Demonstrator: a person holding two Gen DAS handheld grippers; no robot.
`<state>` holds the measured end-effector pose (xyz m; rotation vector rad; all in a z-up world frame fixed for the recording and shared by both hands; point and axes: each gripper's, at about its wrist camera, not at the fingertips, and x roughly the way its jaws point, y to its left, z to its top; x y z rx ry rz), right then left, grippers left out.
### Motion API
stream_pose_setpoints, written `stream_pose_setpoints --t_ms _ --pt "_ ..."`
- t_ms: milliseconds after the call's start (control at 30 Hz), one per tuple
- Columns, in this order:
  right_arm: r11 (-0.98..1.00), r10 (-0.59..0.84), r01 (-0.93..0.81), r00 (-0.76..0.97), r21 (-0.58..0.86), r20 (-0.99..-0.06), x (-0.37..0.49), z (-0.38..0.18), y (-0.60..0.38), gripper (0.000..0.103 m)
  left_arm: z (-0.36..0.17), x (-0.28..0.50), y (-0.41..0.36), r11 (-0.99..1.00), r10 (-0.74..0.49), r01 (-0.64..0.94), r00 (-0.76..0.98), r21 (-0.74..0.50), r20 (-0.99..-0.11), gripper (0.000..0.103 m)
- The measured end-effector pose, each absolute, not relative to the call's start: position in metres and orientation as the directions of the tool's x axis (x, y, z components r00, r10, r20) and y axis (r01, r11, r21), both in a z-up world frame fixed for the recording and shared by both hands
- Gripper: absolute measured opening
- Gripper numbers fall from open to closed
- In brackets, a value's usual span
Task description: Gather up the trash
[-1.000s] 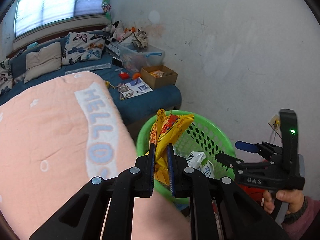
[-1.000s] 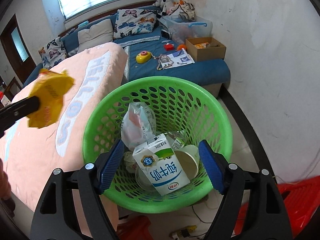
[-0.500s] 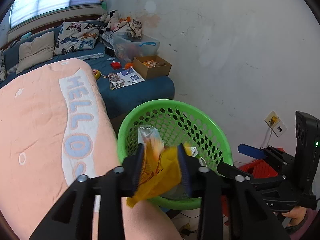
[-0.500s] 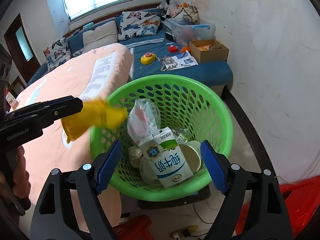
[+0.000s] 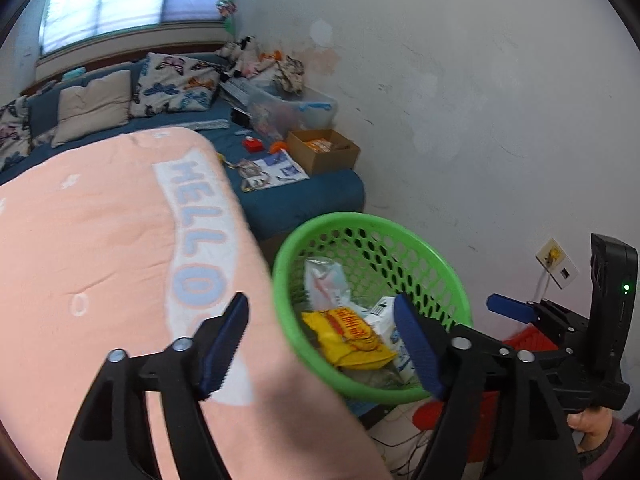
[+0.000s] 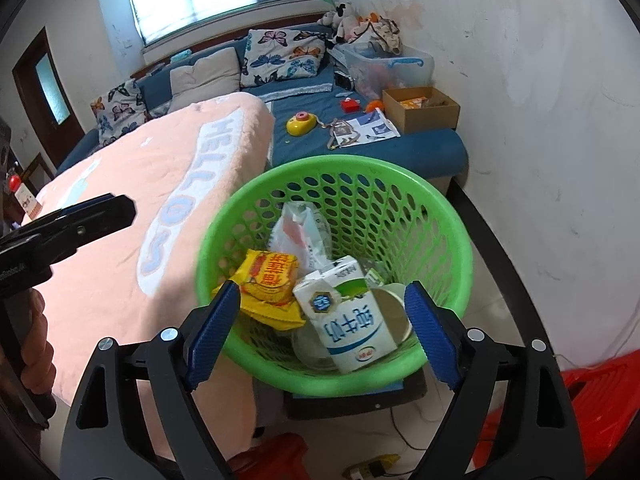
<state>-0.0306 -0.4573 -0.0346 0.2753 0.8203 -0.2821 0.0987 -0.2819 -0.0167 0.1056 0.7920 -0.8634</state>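
The yellow wrapper [image 6: 272, 284] has left the left tongs [image 5: 320, 344] and now lies in the green basket [image 6: 448, 220], against its left wall beside the milk carton [image 6: 348, 316]. Those jaws have just been opening and stand wide, nothing between them, above the pink blanket's [image 5: 92, 232] edge (the basket rim just beside). The right tongs [image 6: 324, 332] have also been opening, empty, straddling the near rim.

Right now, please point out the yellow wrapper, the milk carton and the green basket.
yellow wrapper [image 6: 270, 280], right wrist view, red printed face.
milk carton [image 6: 350, 320], right wrist view, front panel.
green basket [image 6: 448, 216], right wrist view, right rim.
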Motion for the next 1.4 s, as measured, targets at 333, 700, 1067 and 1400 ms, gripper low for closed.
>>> stream_pose_setpoints --t_ms 333,700,1067,1400 --pt "0.948 -0.105 0.285 0.706 0.145 -0.701 -0.026 -0.022 -0.416 0.093 0.008 0.101 -0.205 0.818 -0.495 0.563 0.585 -0.118 -0.642 0.092" --pt "0.965 -0.034 0.196 0.750 0.173 -0.661 -0.017 -0.008 -0.366 0.095 0.021 0.089 -0.140 0.892 -0.390 0.448 0.686 -0.065 -0.615 0.095" --pt "0.978 -0.023 0.144 0.791 0.151 -0.611 -0.015 0.005 -0.330 0.097 0.032 0.077 -0.092 0.937 -0.315 0.342 0.754 -0.065 -0.576 0.096" --pt "0.988 -0.005 0.096 0.799 0.119 -0.601 -0.009 0.000 -0.303 0.098 0.032 0.065 -0.056 0.967 -0.233 0.252 0.801 -0.043 -0.551 0.096"
